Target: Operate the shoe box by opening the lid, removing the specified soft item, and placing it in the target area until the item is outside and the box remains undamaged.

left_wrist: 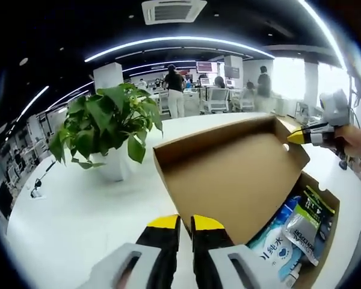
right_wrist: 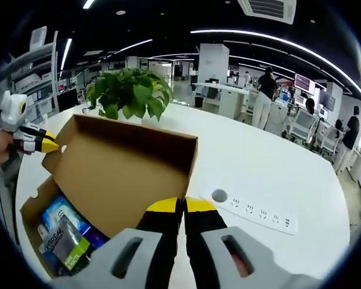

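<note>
The brown cardboard shoe box [left_wrist: 330, 238] stands on a white table with its lid [left_wrist: 228, 174] raised upright. My left gripper [left_wrist: 186, 224] is shut on the lid's near edge. My right gripper [left_wrist: 292, 137] pinches the lid's far corner with its yellow tips. In the right gripper view the right gripper [right_wrist: 183, 208] is shut on the lid [right_wrist: 120, 174] at its near corner, and the left gripper [right_wrist: 51, 144] holds the far corner. Inside the box [right_wrist: 29, 208] lie soft packets: a blue-white one [left_wrist: 277, 241] and a grey-green one [left_wrist: 307, 223], the latter also showing at the grey-green packet [right_wrist: 63, 241].
A leafy plant in a white pot [left_wrist: 108, 129] stands on the table just behind the box, plant [right_wrist: 129, 90]. A white power strip [right_wrist: 253, 214] lies to the right of the box. A hand [left_wrist: 358, 141] holds the right gripper. People and desks fill the far office.
</note>
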A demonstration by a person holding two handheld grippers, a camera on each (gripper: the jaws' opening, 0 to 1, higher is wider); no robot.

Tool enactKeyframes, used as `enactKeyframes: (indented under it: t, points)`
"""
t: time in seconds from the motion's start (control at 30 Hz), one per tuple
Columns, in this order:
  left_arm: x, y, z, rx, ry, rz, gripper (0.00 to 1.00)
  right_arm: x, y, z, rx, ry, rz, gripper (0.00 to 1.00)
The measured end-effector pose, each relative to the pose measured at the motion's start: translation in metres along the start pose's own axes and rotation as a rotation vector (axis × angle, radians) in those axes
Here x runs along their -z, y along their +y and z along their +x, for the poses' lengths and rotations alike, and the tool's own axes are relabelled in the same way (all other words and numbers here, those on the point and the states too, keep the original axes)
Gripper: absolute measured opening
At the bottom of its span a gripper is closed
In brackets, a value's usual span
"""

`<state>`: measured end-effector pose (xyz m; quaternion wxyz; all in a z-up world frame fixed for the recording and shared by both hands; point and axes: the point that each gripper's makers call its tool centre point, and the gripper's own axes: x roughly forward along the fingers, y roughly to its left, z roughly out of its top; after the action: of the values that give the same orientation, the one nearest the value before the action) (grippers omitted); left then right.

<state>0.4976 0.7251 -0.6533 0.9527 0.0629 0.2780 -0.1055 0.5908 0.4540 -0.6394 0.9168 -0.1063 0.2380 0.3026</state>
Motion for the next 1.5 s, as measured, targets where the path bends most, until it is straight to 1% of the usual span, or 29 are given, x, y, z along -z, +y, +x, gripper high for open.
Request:
enactKeyframes:
  t: [0.13,0.23,0.3,0.37,0.53,0.7,0.83,0.93,1.03,1.3,1.5]
  points:
    - [0.006,-0.003,0.0,0.006,0.017,-0.003,0.07,0.009,-0.004,0.007,-0.004,0.023,0.001,0.01]
    - [0.009,-0.005,0.001,0.009,0.031,-0.004,0.08,0.011,-0.006,0.012,-0.006,0.029,0.01,0.01]
    - [0.011,-0.006,0.001,0.012,0.039,-0.004,0.08,0.016,-0.009,0.018,-0.005,0.041,0.005,0.01]
    - [0.012,-0.008,0.001,0.016,0.043,-0.007,0.08,0.02,-0.017,0.024,-0.005,0.051,0.011,0.01]
    - [0.017,-0.013,0.004,0.021,0.068,-0.005,0.09,0.029,-0.017,0.027,-0.009,0.079,0.016,0.02]
    - [0.019,-0.015,0.005,0.025,0.083,-0.025,0.1,0.035,-0.018,0.033,-0.016,0.103,0.013,0.02]
    - [0.023,-0.017,0.009,0.029,0.105,-0.046,0.1,0.042,-0.016,0.036,-0.02,0.125,0.025,0.03]
    - [0.026,-0.018,0.012,0.031,0.123,-0.052,0.11,0.049,-0.01,0.034,-0.023,0.143,0.022,0.04]
    - [0.029,-0.019,0.014,0.034,0.139,-0.064,0.11,0.053,-0.01,0.037,-0.024,0.154,0.034,0.04]
    - [0.033,-0.016,0.019,0.042,0.152,-0.095,0.11,0.057,-0.012,0.034,-0.027,0.166,0.038,0.04]
    - [0.036,-0.012,0.025,0.041,0.151,-0.089,0.12,0.056,-0.01,0.033,-0.027,0.165,0.037,0.05]
